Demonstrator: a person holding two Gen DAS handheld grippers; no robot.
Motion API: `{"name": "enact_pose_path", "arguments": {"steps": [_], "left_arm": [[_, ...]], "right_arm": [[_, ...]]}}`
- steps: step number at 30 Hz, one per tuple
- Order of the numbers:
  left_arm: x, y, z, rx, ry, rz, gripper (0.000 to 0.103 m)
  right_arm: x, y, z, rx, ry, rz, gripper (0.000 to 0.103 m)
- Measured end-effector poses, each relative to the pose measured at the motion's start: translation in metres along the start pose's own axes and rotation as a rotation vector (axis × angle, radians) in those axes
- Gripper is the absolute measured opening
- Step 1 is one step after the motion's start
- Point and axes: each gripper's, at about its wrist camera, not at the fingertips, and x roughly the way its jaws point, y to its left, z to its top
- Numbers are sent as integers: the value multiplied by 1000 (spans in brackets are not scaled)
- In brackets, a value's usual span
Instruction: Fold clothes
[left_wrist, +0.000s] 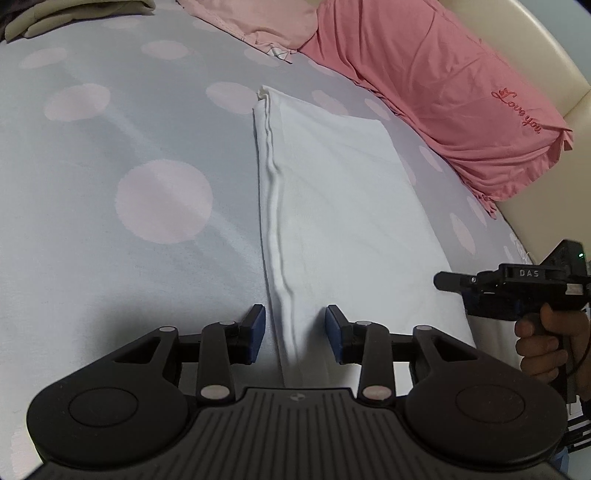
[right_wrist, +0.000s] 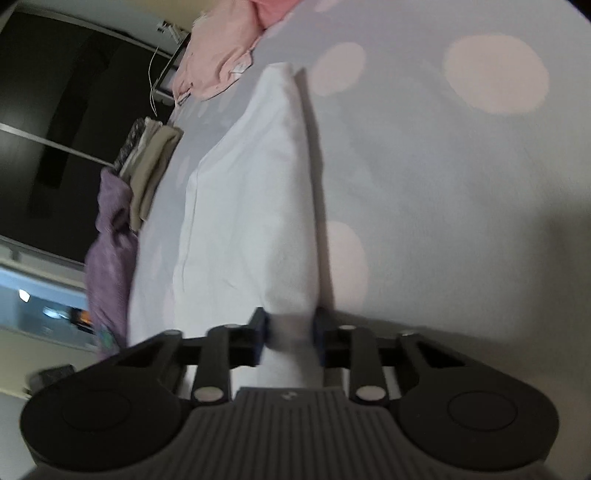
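Note:
A white cloth, folded into a long rectangle, lies flat on the dotted grey bedsheet. My left gripper is at its near end, jaws apart on either side of the thick folded edge, and the blue pads do not press it. My right gripper has the near end of the same white cloth pinched between its pads. In the left wrist view the right gripper shows from the side at the right edge, held by a hand.
A pink pillow with red lettering lies along the cream headboard. A pale pink garment is bunched at the far end. A folded beige stack and a purple garment sit at the bed's edge.

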Motion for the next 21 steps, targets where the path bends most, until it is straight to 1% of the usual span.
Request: {"name": "enact_pose_path", "arguments": {"steps": [3, 4, 5, 6, 7, 9, 11, 13, 16, 17, 18, 20, 21], "left_arm": [[1, 3, 0, 1, 1, -14, 35], [1, 4, 1, 1, 2, -19, 35], [1, 4, 2, 3, 5, -24, 35], [1, 4, 3, 8, 11, -28, 35], [0, 4, 5, 16, 18, -32, 35], [1, 3, 11, 31, 37, -40, 35], [5, 3, 17, 34, 70, -48, 35], [9, 5, 22, 27, 111, -55, 35], [13, 7, 35, 18, 186, -65, 35], [14, 6, 41, 21, 213, -64, 35], [15, 5, 46, 36, 237, -58, 35], [21, 2, 50, 87, 278, -50, 35], [24, 1, 51, 113, 298, -47, 35]], "right_arm": [[-6, -20, -2, 130, -1, 58, 22], [-7, -23, -2, 155, 3, 69, 23], [-8, -26, -2, 179, 7, 80, 24], [-9, -28, -2, 197, 11, 88, 30], [-10, -24, 0, 174, 20, 73, 32], [-11, -16, 6, 130, 38, 44, 41], [-9, -5, 13, 93, 62, 9, 45], [-3, 4, 19, 53, 102, -44, 46], [6, 28, 30, -68, 178, -153, 46], [9, 37, 33, -113, 203, -197, 46], [8, 48, 36, -154, 212, -268, 49], [-5, 68, 40, -203, 168, -375, 52], [-14, 77, 41, -221, 132, -404, 52]]}}
